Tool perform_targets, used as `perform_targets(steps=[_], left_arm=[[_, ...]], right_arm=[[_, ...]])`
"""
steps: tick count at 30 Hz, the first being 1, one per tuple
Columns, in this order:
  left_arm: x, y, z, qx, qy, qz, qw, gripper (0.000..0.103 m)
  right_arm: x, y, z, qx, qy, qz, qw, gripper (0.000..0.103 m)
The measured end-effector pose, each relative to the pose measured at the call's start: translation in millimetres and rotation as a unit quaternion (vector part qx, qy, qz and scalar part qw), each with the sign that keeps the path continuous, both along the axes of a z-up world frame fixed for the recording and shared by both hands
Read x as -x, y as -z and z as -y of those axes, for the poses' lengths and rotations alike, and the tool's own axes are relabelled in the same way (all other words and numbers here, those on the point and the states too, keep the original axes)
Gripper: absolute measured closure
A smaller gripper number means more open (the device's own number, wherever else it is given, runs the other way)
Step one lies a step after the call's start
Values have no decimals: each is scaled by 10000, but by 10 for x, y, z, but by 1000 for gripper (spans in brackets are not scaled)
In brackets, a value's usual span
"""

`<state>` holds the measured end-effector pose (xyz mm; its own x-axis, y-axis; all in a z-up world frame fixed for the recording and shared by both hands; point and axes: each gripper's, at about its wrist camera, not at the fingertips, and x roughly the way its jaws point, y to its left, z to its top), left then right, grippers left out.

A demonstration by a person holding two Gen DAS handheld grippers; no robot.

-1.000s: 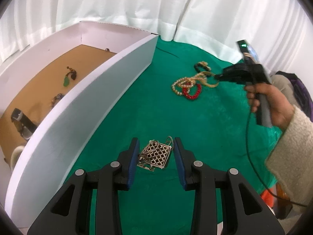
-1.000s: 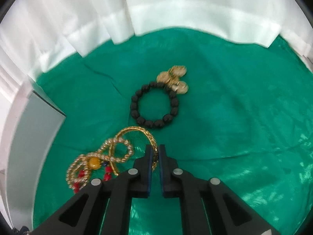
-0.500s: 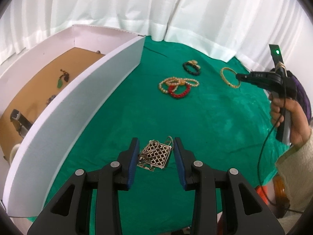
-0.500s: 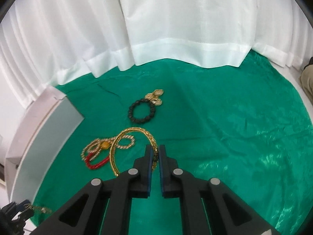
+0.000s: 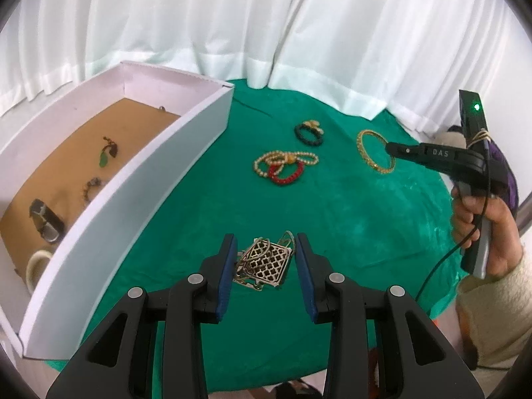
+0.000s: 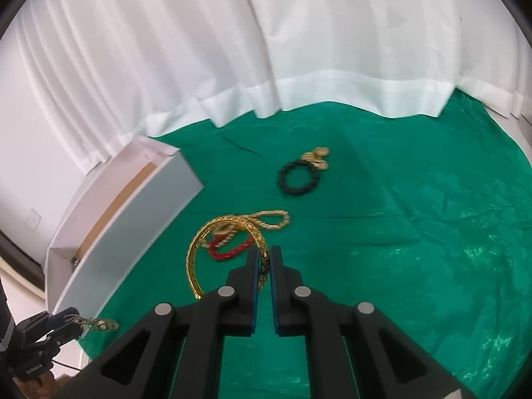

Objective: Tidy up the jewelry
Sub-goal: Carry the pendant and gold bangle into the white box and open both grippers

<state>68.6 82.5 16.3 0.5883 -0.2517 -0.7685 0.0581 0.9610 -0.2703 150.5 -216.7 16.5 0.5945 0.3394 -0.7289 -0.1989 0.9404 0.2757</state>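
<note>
Claws are both gripping: our right claw [image 6: 264, 262] is pinching the gold bangle [image 6: 212, 242], our left claw [image 5: 262, 262] the filigree pendant [image 5: 266, 262]; we are keeping both level toward the box [image 5: 139, 199] at nine o'clock.

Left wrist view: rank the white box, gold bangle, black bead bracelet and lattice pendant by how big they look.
1. white box, by far the largest.
2. lattice pendant between the left gripper's fingers, though it is nearest the camera.
3. gold bangle, in the right gripper.
4. black bead bracelet, though farthest away.
</note>
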Motion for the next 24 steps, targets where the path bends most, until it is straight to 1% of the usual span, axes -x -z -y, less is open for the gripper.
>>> perform_targets(steps=[4,10,15,18,21,24], left_arm=[[29,-127,-134,198,-89,-2,9998,68],[165,-488,-453,352,-322,265,9985,68],[287,-833,-894,324,-688,503,9958,68],[325,-979,-1225,141,-1028,620,9927,68],[312,-1007,-1563,-69,-1430,632,9877,68],[222,-864,-1946,-130,-1821,454,9821,68]], right_arm=[[82,-137,-146,-138,-207,121,9996,97],[113,-348,-526,-313,-628,281,9971,97],[85,-506,-955,-484,-1043,371,9927,97],[41,-588,-1276,-602,-1321,382,9887,97],[-12,-636,-1641,-665,-1602,364,9842,97],[-60,-651,-2044,-714,-1886,320,9789,97]])
